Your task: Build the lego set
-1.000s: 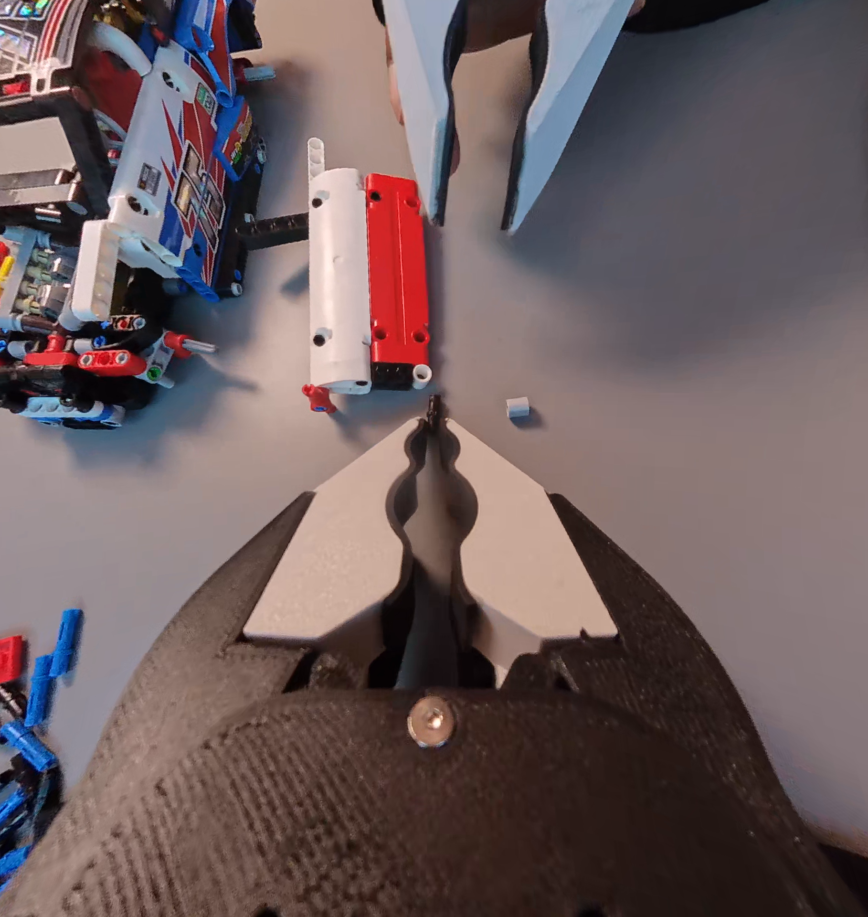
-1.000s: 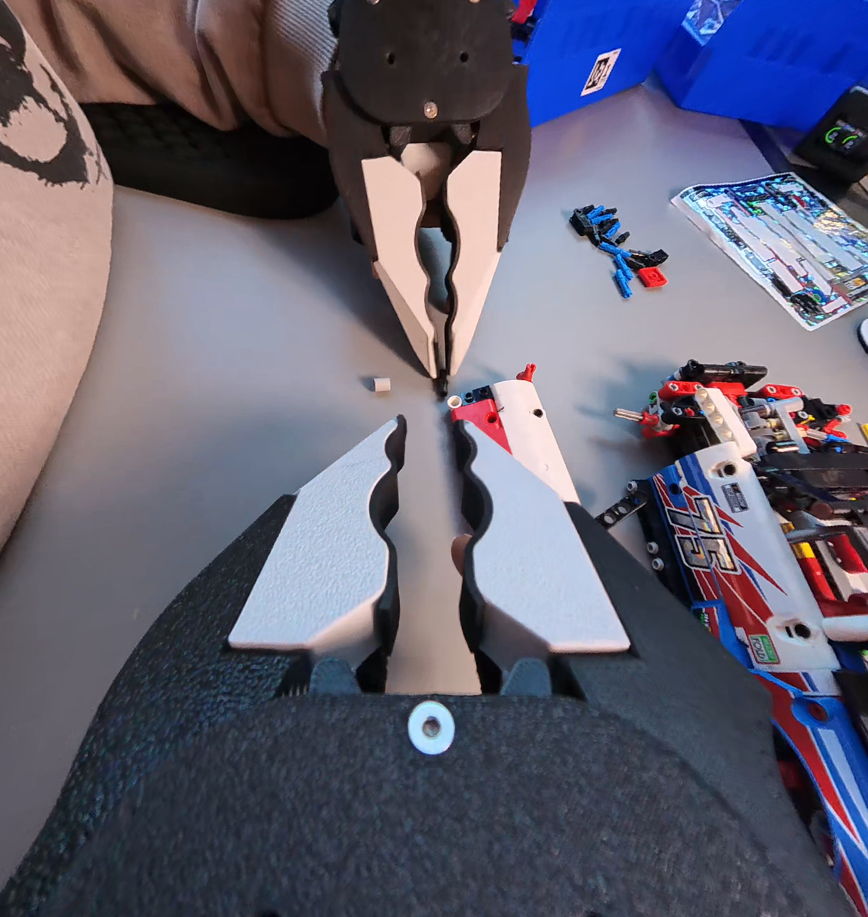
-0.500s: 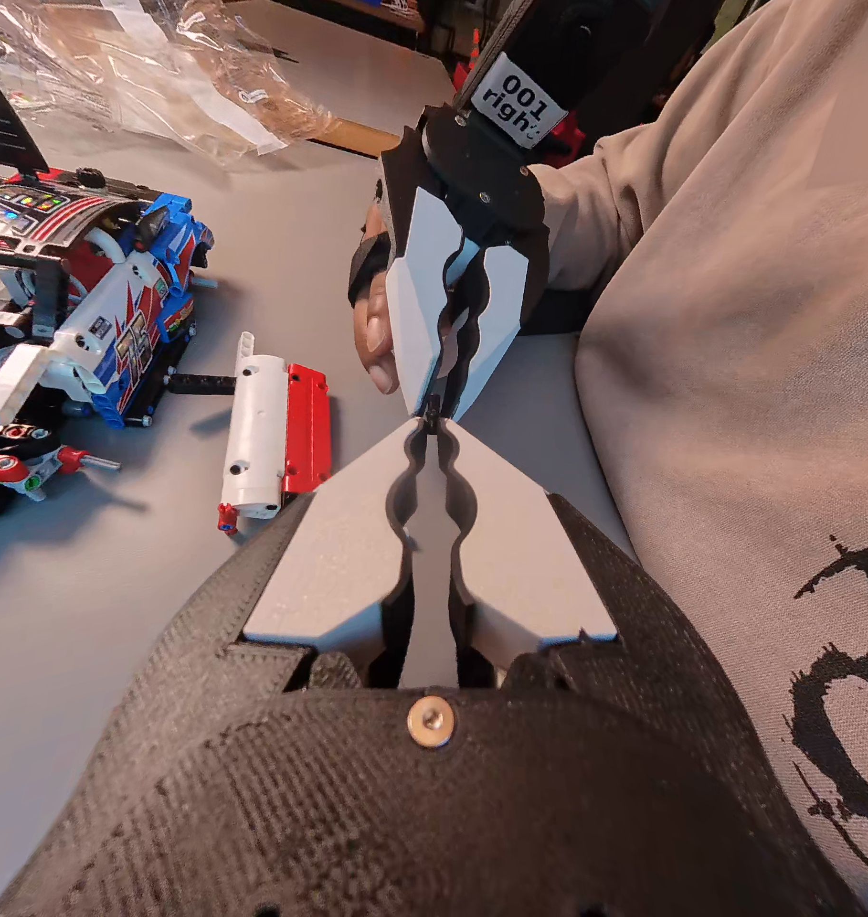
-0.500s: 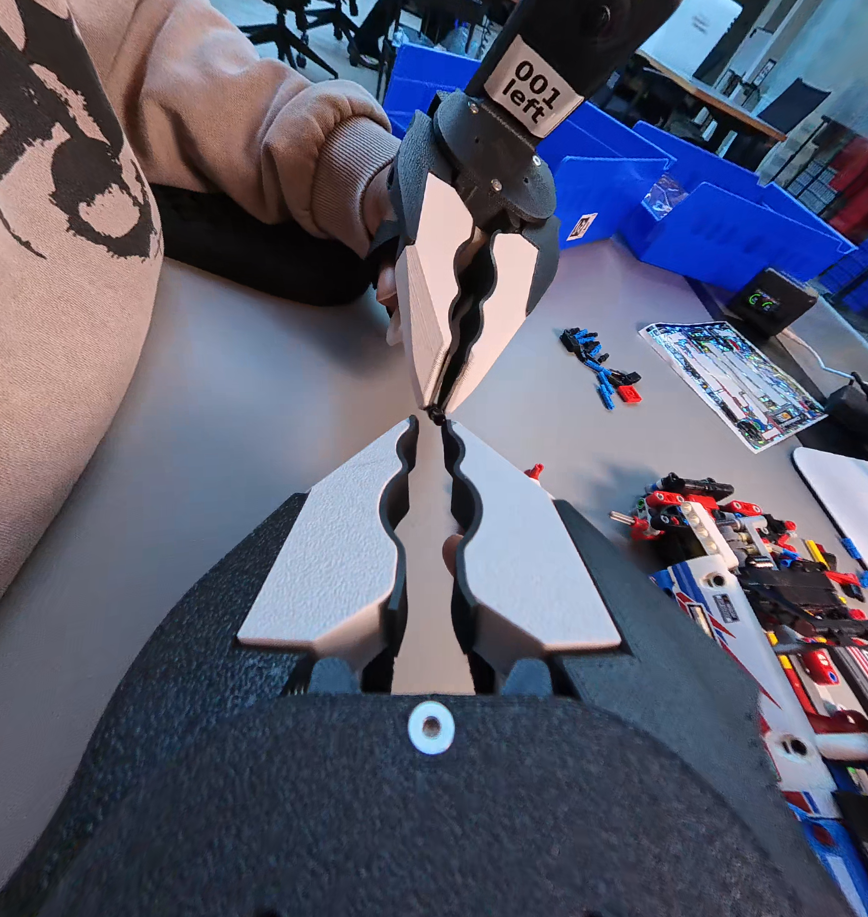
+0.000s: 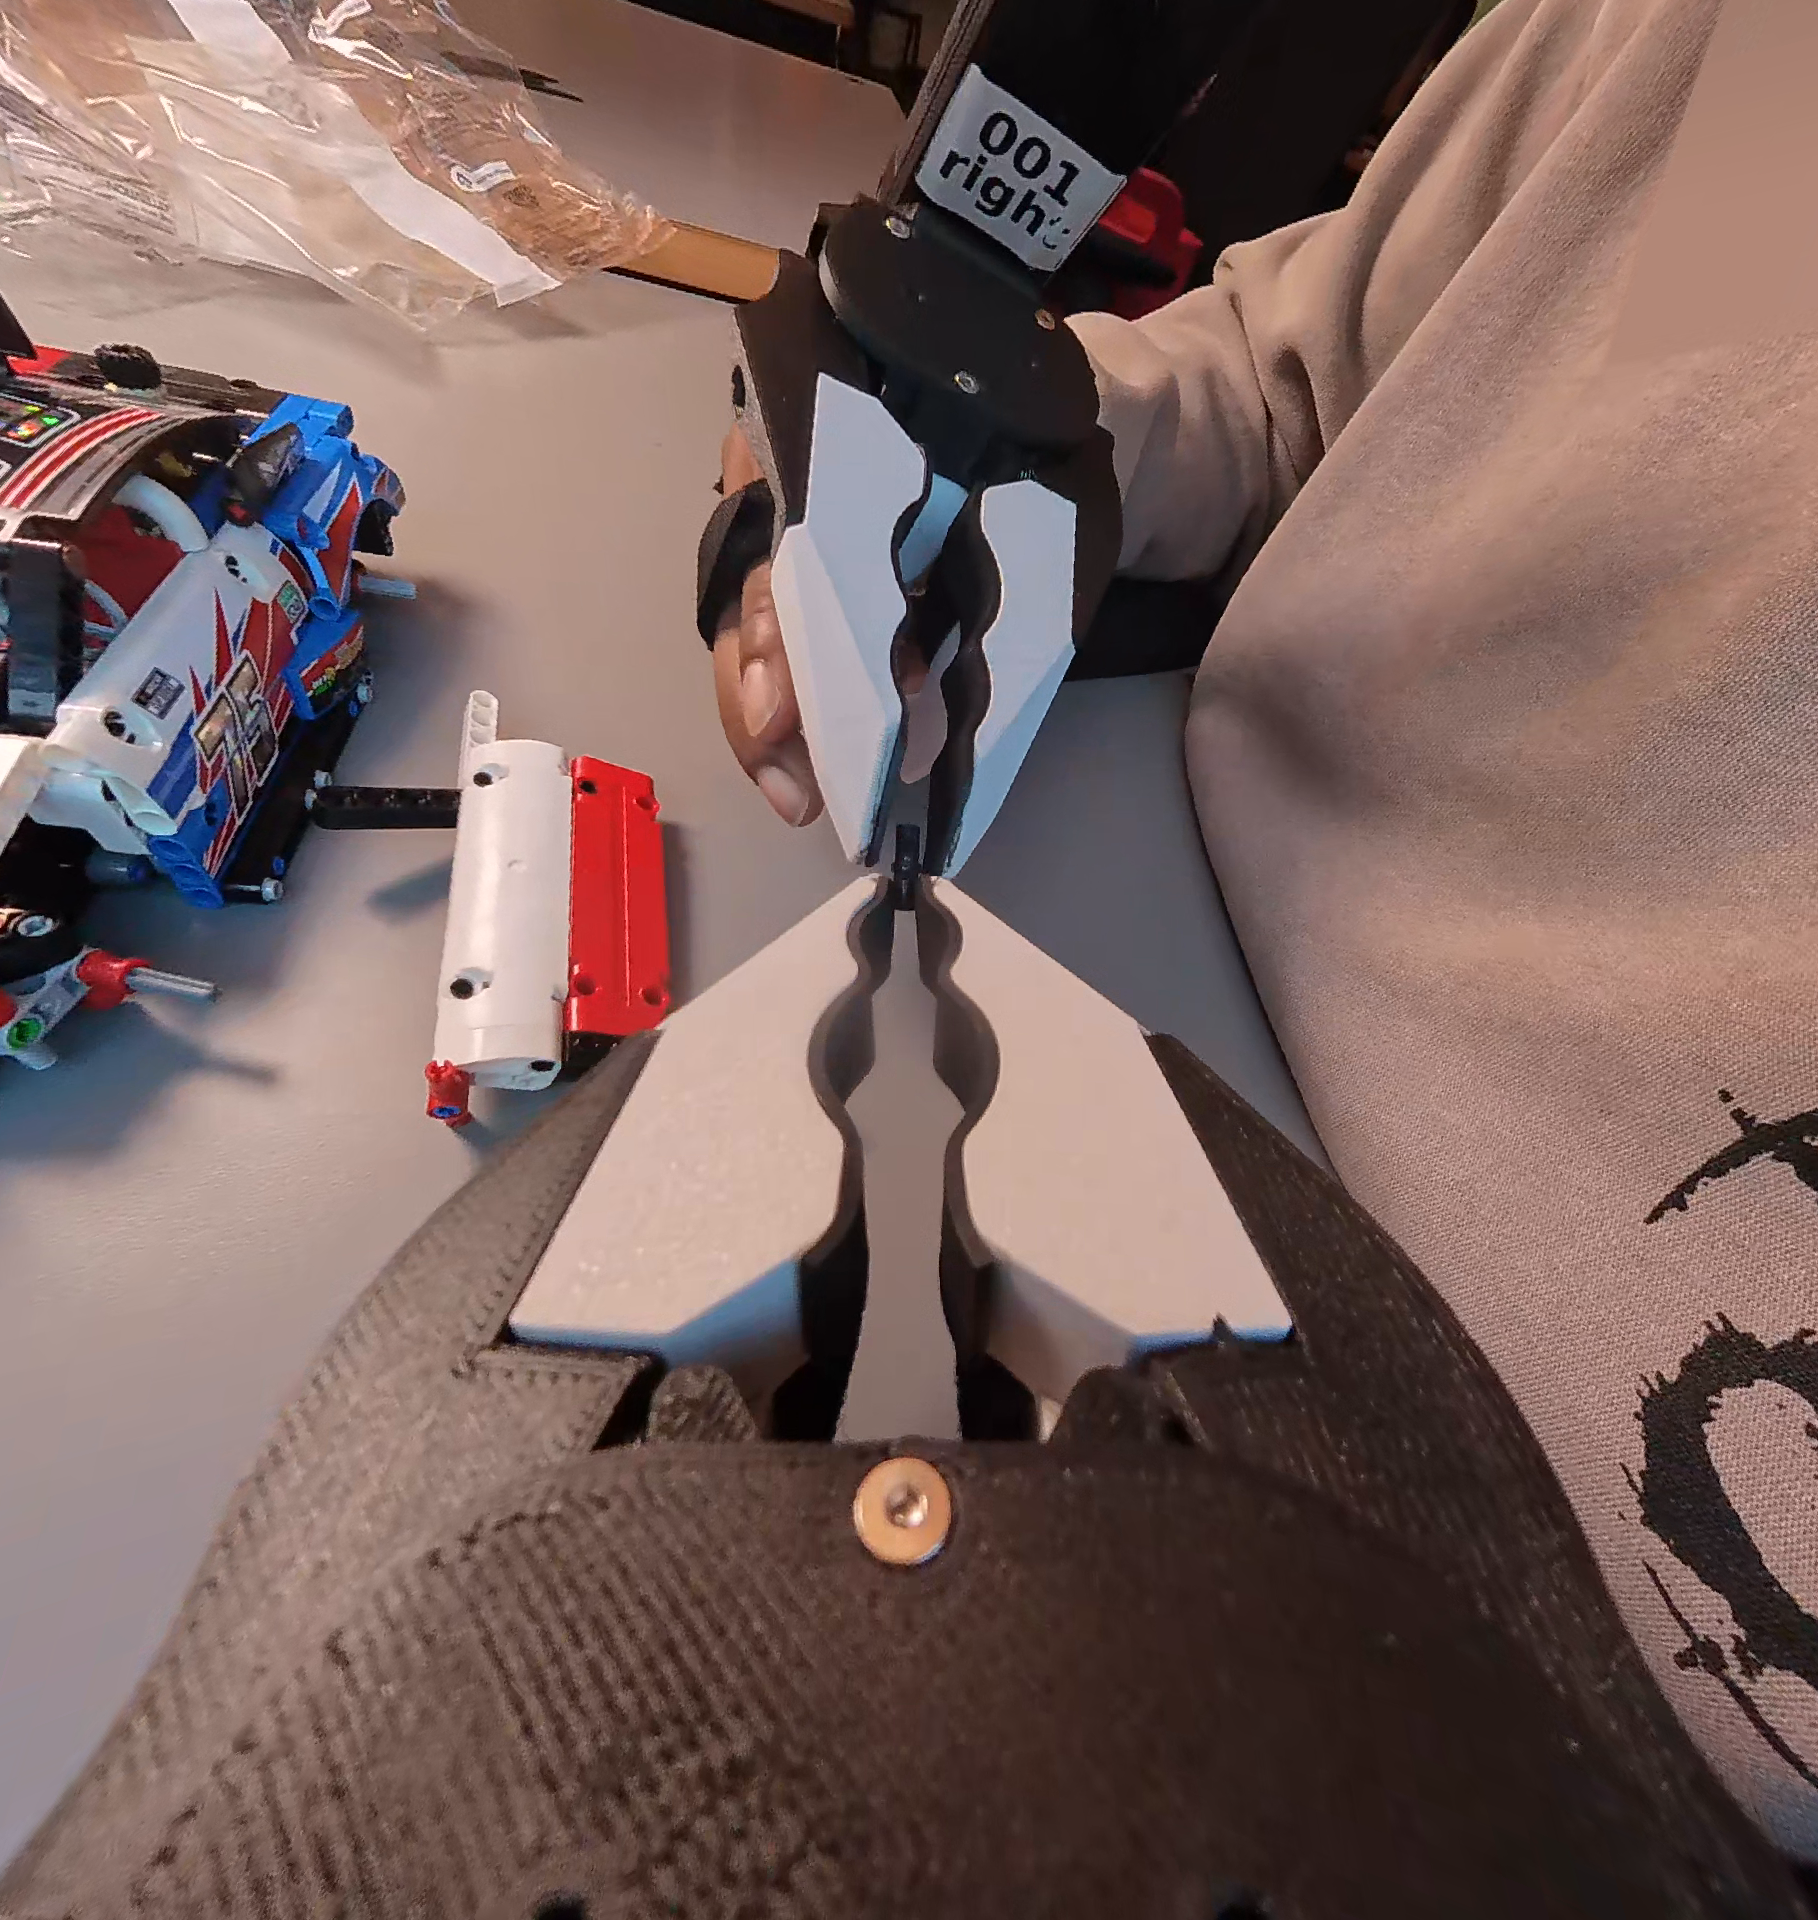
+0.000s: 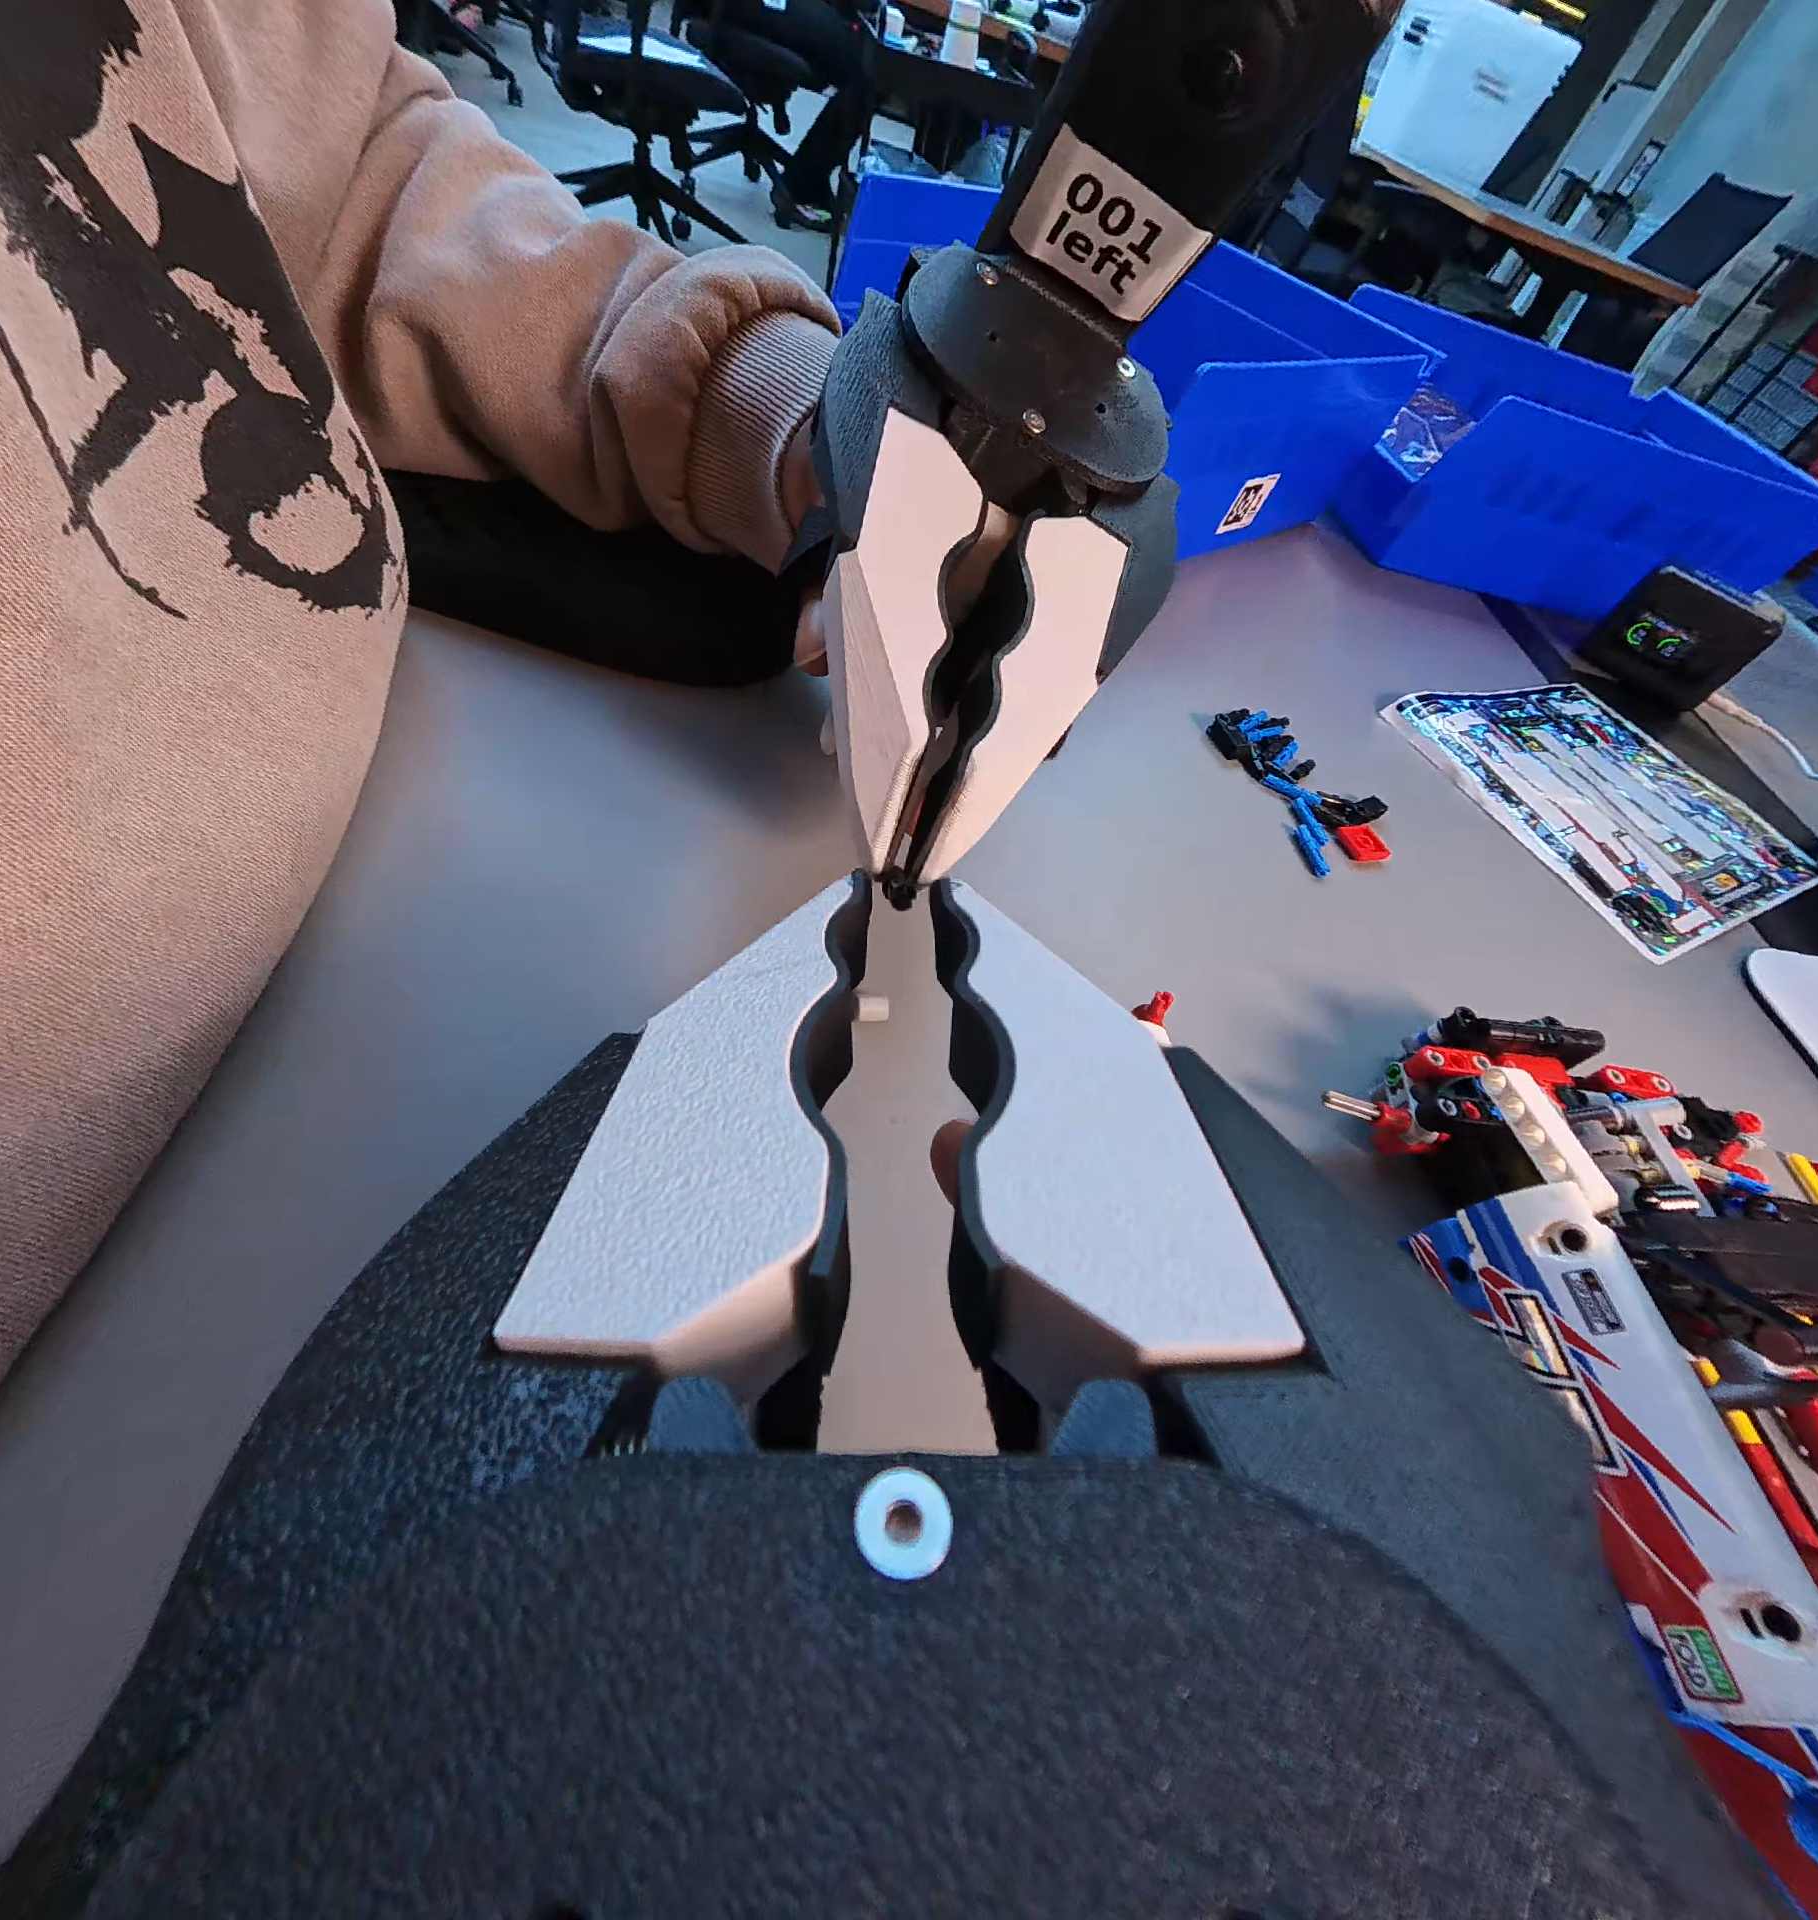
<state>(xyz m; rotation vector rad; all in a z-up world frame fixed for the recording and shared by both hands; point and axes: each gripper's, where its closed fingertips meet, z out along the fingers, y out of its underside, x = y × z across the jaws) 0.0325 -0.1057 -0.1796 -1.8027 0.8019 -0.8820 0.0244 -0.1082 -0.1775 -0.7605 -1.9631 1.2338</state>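
Car body [image 5: 188, 665] largely built on table [image 5: 261, 1299]; white-red panel [image 5: 552, 883] not yet attached. Left gripper [image 5: 900, 902] fingers nearly closed, pinching small black pin [image 5: 903, 847]; right gripper [image 6: 900, 894] fingers slightly parted around its other end, midair.

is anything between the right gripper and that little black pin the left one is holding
Nothing visible. The black pin juts from the left gripper, tip to tip with the right gripper, above the table.
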